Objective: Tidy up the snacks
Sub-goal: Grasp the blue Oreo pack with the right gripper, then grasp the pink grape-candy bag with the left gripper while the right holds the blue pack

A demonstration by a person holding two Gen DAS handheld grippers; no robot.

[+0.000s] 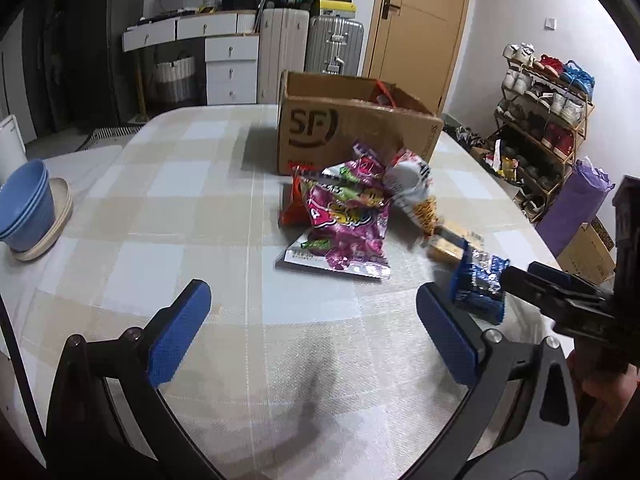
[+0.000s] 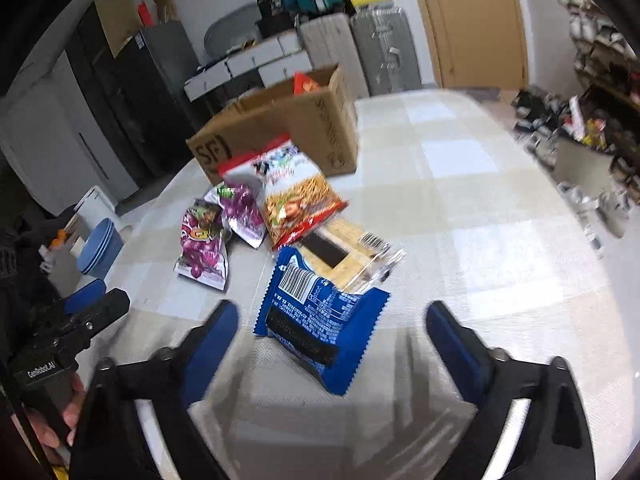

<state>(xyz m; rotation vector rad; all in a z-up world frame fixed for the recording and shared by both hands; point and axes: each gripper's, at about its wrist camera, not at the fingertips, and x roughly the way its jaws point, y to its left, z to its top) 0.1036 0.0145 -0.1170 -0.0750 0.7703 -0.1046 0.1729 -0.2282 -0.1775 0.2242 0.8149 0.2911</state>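
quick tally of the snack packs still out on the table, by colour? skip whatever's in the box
Purple packs: 2
Red/orange pack: 1
Blue pack: 1
Clear-wrapped pack: 1
Total: 5; more may be hidden under the pile.

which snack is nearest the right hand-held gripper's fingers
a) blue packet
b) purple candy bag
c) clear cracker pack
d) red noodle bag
a, the blue packet lies between the open fingers of the right hand-held gripper; the other snacks lie farther off toward the cardboard box.
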